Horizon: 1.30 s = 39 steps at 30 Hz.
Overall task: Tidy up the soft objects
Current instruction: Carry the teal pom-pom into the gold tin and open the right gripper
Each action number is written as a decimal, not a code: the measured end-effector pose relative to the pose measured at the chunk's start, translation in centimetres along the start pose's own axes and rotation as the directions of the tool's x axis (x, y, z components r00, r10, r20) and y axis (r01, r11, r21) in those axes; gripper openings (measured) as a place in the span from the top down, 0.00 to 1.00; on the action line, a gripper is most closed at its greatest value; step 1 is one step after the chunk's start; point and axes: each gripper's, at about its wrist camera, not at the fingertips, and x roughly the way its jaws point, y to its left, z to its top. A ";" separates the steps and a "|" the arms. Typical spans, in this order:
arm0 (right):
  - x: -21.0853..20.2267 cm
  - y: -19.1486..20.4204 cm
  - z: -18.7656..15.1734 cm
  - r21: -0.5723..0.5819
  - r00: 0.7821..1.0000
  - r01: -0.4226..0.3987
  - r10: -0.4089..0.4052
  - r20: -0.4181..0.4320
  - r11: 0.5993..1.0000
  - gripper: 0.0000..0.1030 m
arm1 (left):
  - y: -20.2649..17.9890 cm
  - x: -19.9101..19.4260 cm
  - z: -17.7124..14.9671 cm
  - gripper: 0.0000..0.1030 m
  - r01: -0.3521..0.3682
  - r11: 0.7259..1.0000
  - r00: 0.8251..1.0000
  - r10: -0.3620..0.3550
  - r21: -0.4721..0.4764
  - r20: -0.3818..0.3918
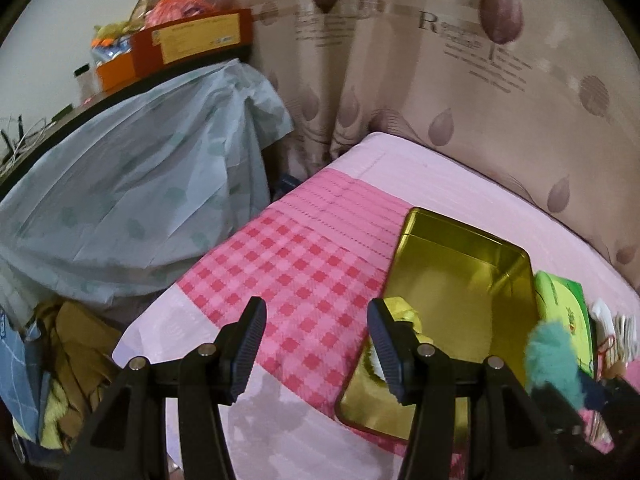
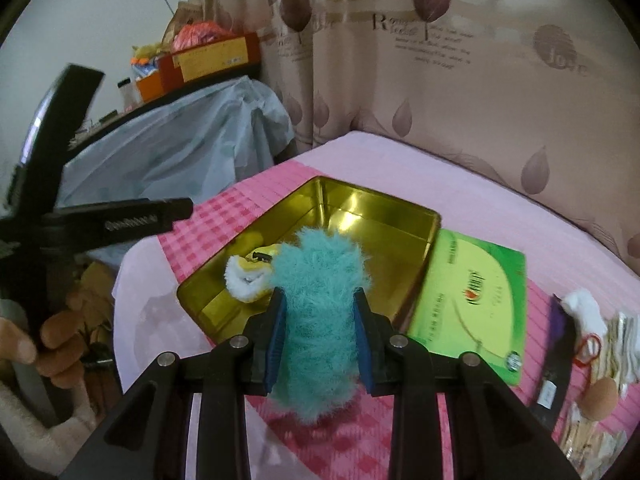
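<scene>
A gold tin box (image 2: 360, 216) lies open on the pink checked bedspread (image 2: 340, 452), with a yellow and white plush piece (image 2: 248, 276) in its near left corner. My right gripper (image 2: 320, 320) is shut on a fuzzy teal soft toy (image 2: 320, 280), held just in front of the box. In the left wrist view my left gripper (image 1: 316, 344) is open and empty over the bedspread (image 1: 304, 264), left of the gold tin box (image 1: 452, 280). The teal toy (image 1: 548, 356) shows at the right there, and a yellow plush piece (image 1: 404, 312) peeks out behind my right finger.
The green tin lid (image 2: 472, 300) lies right of the box. At far right are a white soft piece (image 2: 584, 308), a dark flat object (image 2: 556, 364), a red band (image 2: 588, 348) and a brown ball (image 2: 600, 396). A grey-covered desk (image 1: 140, 184) and curtain (image 1: 440, 80) bound the bed.
</scene>
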 end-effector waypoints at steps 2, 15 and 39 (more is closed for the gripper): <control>1.0 0.3 -0.1 -0.004 1.000 0.000 0.000 -0.020 1.000 0.73 | 0.6 0.1 0.1 0.48 -0.001 1.000 1.000 0.001 -0.025 -0.005; 6.2 1.1 -0.9 -0.030 0.993 0.013 -0.016 -0.119 0.999 0.69 | 1.5 0.6 0.3 0.48 -0.002 0.997 1.000 0.000 -0.071 -0.027; -2.7 -4.2 -2.3 0.096 0.997 0.069 -0.072 0.022 0.993 0.43 | -1.1 0.1 -0.1 0.48 0.015 1.000 1.000 -0.015 0.023 -0.003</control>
